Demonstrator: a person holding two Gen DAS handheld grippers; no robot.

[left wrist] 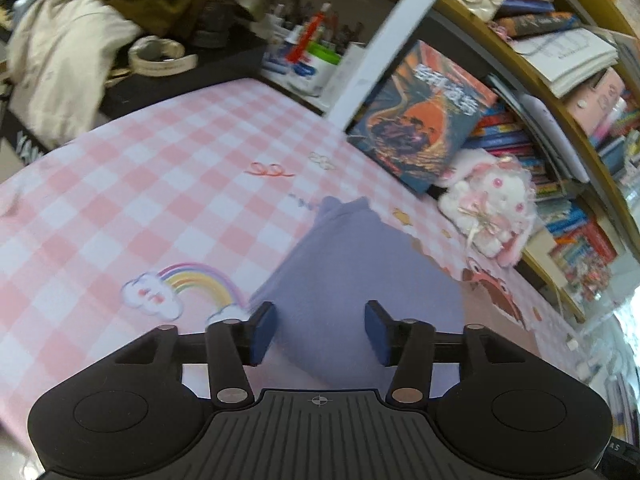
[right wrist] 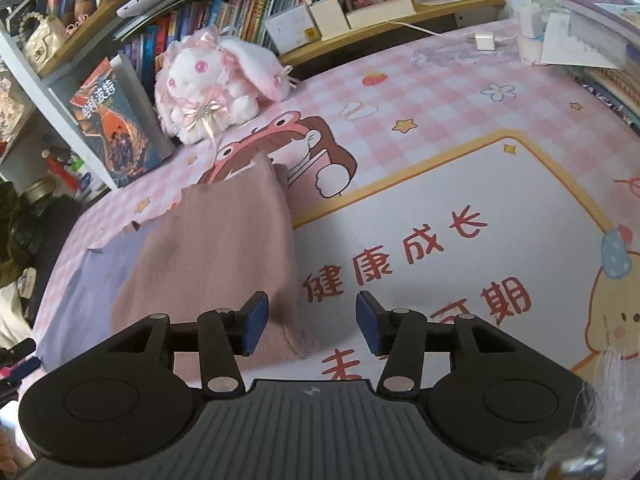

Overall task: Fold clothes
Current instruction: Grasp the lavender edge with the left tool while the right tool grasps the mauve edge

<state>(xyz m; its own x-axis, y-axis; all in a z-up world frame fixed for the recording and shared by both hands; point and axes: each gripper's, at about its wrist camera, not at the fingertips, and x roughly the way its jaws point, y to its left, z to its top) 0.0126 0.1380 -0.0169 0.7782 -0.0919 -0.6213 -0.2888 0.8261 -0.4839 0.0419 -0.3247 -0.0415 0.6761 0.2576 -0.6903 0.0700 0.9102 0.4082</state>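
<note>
While both wrist views share the folded garment (left wrist: pixel 356 264) on the pink checked mat (left wrist: pixel 120 184), each adds something. Left view only: rainbow-and-cloud print (left wrist: pixel 180 288) on the mat's near left, cluttered dark desk (left wrist: pixel 192 76) at the far edge with a roll of tape (left wrist: pixel 160 56) and a cream jacket (left wrist: pixel 60 52). Right view only: white panel with red characters (right wrist: pixel 420 264) right of the garment, a charger (right wrist: pixel 486 42) and papers (right wrist: pixel 576 48) far right. Plush rabbit (right wrist: pixel 216 88) and upright book (right wrist: pixel 116 120) by the bookshelf (right wrist: pixel 280 4) show in both.

Garment reads lilac in the left view, mauve (right wrist: pixel 224 248) in the right; lies flat, narrow end far.

Left gripper (left wrist: pixel 320 330): tilted down over the garment's near end, jaws partly apart, blue pads clear of the cloth, nothing gripped.

Right gripper (right wrist: pixel 312 322): tilted down over the garment's near right edge, left pad above cloth, right pad above the white panel. Jaws partly apart, nothing gripped.
</note>
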